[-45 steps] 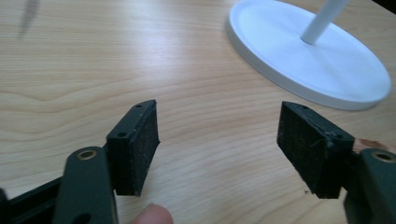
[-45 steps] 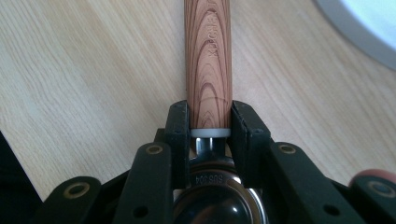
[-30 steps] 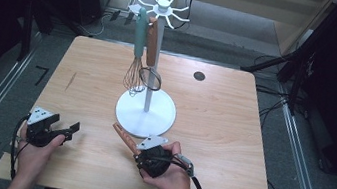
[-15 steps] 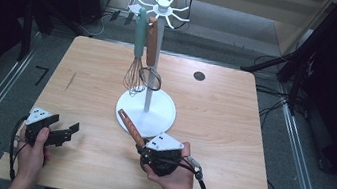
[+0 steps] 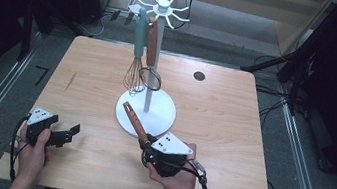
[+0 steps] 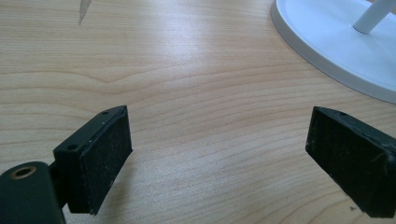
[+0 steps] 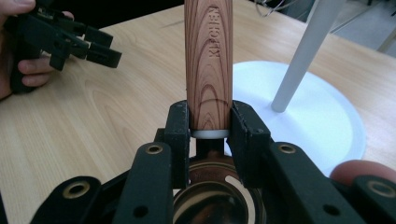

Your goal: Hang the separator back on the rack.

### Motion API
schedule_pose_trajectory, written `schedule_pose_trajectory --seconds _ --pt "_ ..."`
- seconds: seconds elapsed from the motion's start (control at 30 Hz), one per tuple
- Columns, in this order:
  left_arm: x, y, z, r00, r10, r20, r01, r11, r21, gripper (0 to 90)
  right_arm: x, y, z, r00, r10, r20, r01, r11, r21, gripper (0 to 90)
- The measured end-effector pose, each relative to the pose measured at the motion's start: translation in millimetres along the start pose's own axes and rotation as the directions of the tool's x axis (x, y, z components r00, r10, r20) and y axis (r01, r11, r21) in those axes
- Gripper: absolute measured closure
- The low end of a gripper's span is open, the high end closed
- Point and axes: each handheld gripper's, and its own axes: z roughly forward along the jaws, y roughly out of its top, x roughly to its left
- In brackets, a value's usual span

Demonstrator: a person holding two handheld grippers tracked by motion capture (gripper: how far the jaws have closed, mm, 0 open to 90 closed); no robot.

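Observation:
My right gripper (image 5: pixel 145 144) is shut on the lower end of a wooden-handled utensil (image 5: pixel 135 119). In the right gripper view the handle (image 7: pixel 208 56), stamped KITCHEN, rises straight from between the pads, and the metal head shows dimly below them. The handle's free end leans over the edge of the white stand's base (image 5: pixel 161 113). My left gripper (image 5: pixel 69 133) rests low at the table's near left. Its jaws have just been opening and stand wide apart, and between them (image 6: pixel 219 149) there is only bare wood.
A teal-handled whisk (image 5: pixel 139 44) and a wooden-handled strainer (image 5: pixel 152 46) hang from the hooks of the white stand at the table's middle. The base rim (image 6: pixel 336 46) lies ahead and right of the left gripper. A dark cable hole (image 5: pixel 199 76) sits at the far right.
The right gripper has risen a little with the utensil, and the handle's free end now tilts higher over the stand base. The left hand stayed in place, its jaws slightly wider.

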Motion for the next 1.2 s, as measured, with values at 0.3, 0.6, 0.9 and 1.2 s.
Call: schedule_pose_trajectory --seconds 0.3,0.6,0.9,1.2 --pt "-0.9 -0.2 -0.5 0.9999 0.009 -0.006 -0.009 1.0 -0.001 0.2 -4.3 6.5 -11.9 0.9997 0.019 0.017 -0.018 0.998 -0.066 71.9" --pt "-1.1 -0.2 0.0 0.9999 0.008 -0.007 -0.008 1.0 0.002 0.2 -9.8 11.1 -20.1 0.9993 0.028 0.022 -0.026 0.995 -0.098 71.9" --pt "-1.3 -0.1 0.1 1.0 0.003 -0.005 -0.003 1.0 0.005 0.2 -14.7 16.2 -28.5 0.9985 0.038 0.039 -0.033 0.99 -0.14 71.9" --pt "-1.1 -0.1 0.2 1.0 0.005 0.001 -0.005 1.0 0.006 0.2 -17.4 21.8 -35.4 0.9977 0.036 0.057 -0.026 0.985 -0.17 71.9"
